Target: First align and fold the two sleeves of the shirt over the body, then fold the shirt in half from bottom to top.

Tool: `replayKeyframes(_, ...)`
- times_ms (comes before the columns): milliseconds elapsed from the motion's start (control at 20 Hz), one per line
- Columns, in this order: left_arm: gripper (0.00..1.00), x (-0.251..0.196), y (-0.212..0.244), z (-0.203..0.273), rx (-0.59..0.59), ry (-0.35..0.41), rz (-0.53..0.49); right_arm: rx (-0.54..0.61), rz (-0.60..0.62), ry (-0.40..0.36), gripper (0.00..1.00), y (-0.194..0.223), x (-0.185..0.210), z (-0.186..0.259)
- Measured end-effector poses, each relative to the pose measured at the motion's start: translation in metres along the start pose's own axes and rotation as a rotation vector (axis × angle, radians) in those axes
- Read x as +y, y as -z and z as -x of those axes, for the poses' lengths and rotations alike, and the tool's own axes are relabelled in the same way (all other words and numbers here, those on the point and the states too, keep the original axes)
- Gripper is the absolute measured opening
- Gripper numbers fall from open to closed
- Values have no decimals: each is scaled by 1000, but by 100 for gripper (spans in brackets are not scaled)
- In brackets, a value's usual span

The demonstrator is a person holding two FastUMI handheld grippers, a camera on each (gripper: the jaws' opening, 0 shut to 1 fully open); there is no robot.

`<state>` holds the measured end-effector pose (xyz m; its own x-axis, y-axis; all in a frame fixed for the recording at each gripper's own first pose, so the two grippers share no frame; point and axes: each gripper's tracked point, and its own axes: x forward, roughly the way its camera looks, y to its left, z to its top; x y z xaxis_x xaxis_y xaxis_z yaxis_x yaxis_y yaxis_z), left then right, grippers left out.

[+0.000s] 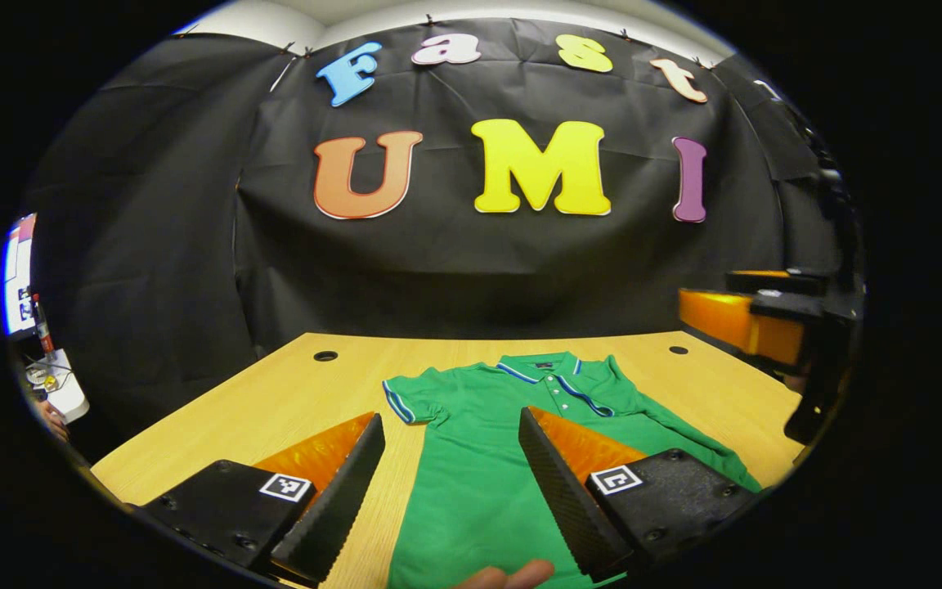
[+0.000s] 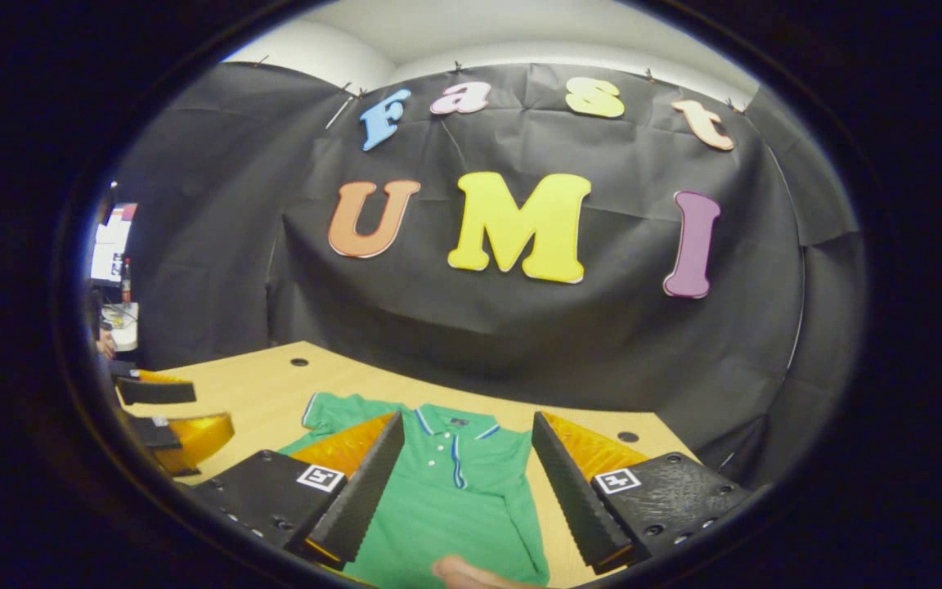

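Green shirt (image 1: 479,458) flat, hem cut off, grippers (image 1: 450,425) apart

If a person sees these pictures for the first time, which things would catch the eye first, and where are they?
The eye likely goes first to the green shirt, lying flat on the wooden table with its collar toward the far wall and both sleeves spread out, not yet folded. Next come the two open grippers above the near edge: the left gripper over the shirt's body and the right gripper in front of its collar.
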<state>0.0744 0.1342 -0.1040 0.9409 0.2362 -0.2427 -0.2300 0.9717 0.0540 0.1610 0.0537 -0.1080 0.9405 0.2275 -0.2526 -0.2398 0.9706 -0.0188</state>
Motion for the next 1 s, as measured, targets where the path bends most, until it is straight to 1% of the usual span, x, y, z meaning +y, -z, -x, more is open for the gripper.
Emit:
replayKeyframes(50, 100, 10, -1, 0, 3, -36, 16, 7, -8, -1, 97, 8, -3, 15)
replayKeyframes(100, 100, 25, -5, 2, -3, -95, 39, -2, -16, -14, 95, 13, -4, 27)
replayKeyframes(150, 100, 39, -14, -1, -27, -146, 70, -8, -12, -23, 97, 22, -5, 40)
replayKeyframes(200, 100, 48, -23, -4, -34, -172, 95, -8, -5, -22, 95, 32, -10, 53)
replayKeyframes(350, 100, 72, -45, -29, -8, -209, 177, 11, -11, -13, 97, 65, -27, 85)
replayKeyframes(400, 100, 81, -53, -41, -7, -233, 205, 21, -28, -19, 97, 73, -30, 93)
replayKeyframes(450, 100, 94, -60, -57, -10, -266, 231, 30, -46, -25, 95, 82, -33, 99)
replayKeyframes(500, 100, 101, -62, -75, 3, -281, 230, 37, -53, -33, 97, 90, -38, 104)
replayKeyframes(550, 100, 102, -58, -90, 40, -275, 218, 43, -48, -41, 97, 96, -42, 108)
replayKeyframes(600, 100, 100, -49, -108, 78, -259, 201, 48, -36, -43, 95, 101, -45, 110)
replayKeyframes(700, 100, 94, -26, -139, 158, -214, 187, 54, -22, -38, 95, 111, -55, 113)
replayKeyframes(800, 100, 84, -2, -169, 231, -174, 185, 59, -35, -60, 95, 119, -53, 116)
replayKeyframes(850, 100, 80, 10, -184, 262, -162, 181, 63, -48, -72, 95, 123, -52, 116)
replayKeyframes(950, 100, 78, 31, -203, 328, -166, 162, 75, -69, -91, 95, 131, -51, 117)
replayKeyframes(1000, 100, 72, 41, -212, 361, -150, 154, 82, -77, -99, 95, 135, -50, 116)
